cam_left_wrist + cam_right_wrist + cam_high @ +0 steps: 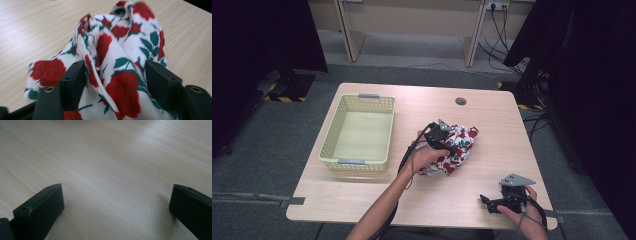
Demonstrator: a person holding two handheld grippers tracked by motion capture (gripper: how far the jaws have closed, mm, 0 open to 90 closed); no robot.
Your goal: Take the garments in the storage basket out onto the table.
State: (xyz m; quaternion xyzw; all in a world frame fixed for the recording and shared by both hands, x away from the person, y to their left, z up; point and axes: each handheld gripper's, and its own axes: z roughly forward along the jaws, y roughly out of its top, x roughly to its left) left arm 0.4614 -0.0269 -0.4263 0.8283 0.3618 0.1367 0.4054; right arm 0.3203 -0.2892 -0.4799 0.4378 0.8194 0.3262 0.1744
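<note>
High view: wooden table [377,200] with a pale yellow basket [357,132] at its left half, a crumpled rose-print cloth [458,147] right of it near table centre, not touching the basket. The left gripper [447,145] sits on the cloth's near-left side, held by the left hand [426,156]; jaw state not readable here. The right gripper [487,202] rests low at the near right corner in the right hand [524,212], well apart from the cloth. Left gripper view: 2 black jaws stand apart with cloth [117,65] folds bunched between them - pads not pressing, so parted, no grip. Cloth lies on bare wood. Right gripper view: jaws spread wide over bare table [107,167] - nothing between them.
</note>
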